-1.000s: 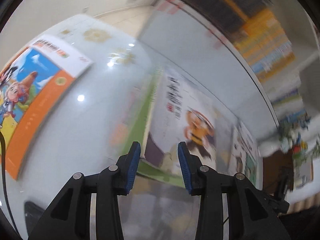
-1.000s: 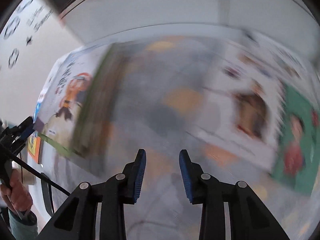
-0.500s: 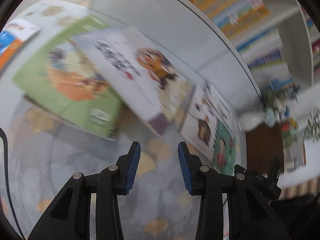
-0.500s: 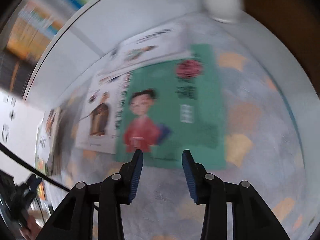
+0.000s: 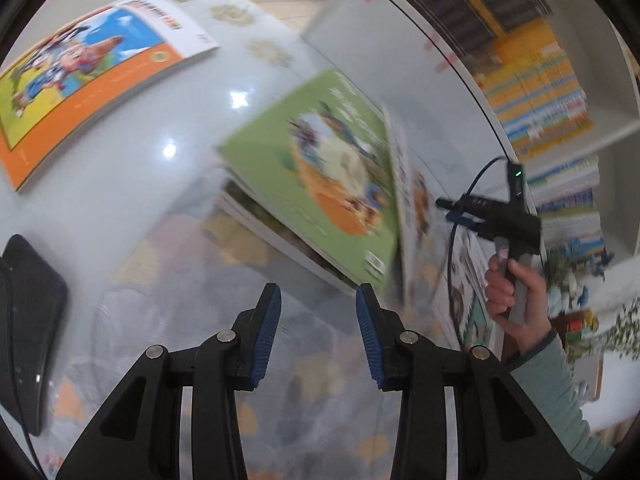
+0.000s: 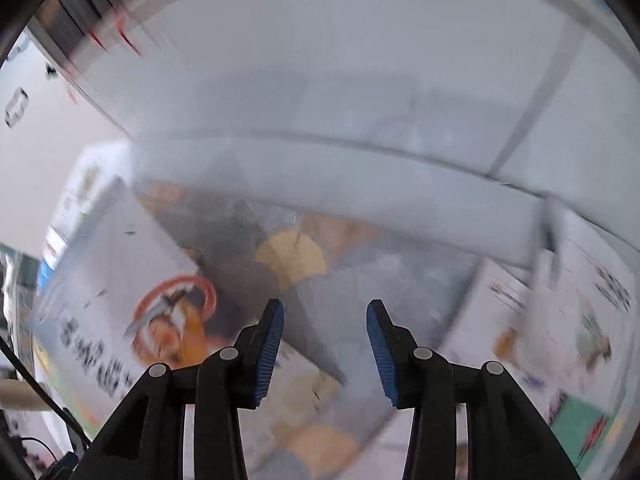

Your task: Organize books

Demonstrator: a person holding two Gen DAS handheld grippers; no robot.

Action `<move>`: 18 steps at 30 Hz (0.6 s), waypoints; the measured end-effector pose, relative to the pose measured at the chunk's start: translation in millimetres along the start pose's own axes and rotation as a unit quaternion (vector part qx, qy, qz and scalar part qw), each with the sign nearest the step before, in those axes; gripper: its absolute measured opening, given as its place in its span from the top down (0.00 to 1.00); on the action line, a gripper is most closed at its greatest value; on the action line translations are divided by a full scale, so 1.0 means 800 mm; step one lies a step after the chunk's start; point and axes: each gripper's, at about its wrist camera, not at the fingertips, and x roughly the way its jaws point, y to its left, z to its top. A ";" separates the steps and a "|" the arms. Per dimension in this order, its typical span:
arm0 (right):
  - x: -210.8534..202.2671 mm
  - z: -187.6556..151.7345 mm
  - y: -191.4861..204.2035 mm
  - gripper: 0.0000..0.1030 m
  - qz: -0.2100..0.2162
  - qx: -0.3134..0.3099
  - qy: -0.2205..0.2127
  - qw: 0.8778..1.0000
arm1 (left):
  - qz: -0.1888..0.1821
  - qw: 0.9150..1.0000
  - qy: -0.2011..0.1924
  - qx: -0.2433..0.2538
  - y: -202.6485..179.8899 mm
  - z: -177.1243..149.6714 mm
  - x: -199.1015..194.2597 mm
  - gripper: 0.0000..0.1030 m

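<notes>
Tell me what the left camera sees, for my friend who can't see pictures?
Open black tongs with blue pads point at a green picture book lying on other books. An orange-edged cartoon book lies far left on the shiny table.

On the table [image 5: 120, 184], the cartoon book [image 5: 84, 76] lies far left; the landscape book [image 5: 320, 176] sits right of it, overlapping the stack [image 5: 416, 216] beyond; a tablet [image 5: 28, 320] rests at the near left edge

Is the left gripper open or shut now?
Open. The left gripper has a clear gap between its blue pads, with nothing held there.
</notes>
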 end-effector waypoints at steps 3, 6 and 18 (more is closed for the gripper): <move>0.036 0.005 0.014 0.60 -0.016 -0.046 0.044 0.998 | -0.008 1.000 0.004 -0.007 0.010 0.008 0.006 0.66; 0.039 -0.003 0.018 0.59 -0.009 -0.076 0.054 0.996 | -0.018 1.000 0.009 -0.002 0.009 0.010 0.013 0.66; 0.018 -0.092 0.013 0.59 0.128 -0.048 0.110 0.984 | -0.051 0.997 0.061 0.002 -0.008 -0.044 0.052 0.66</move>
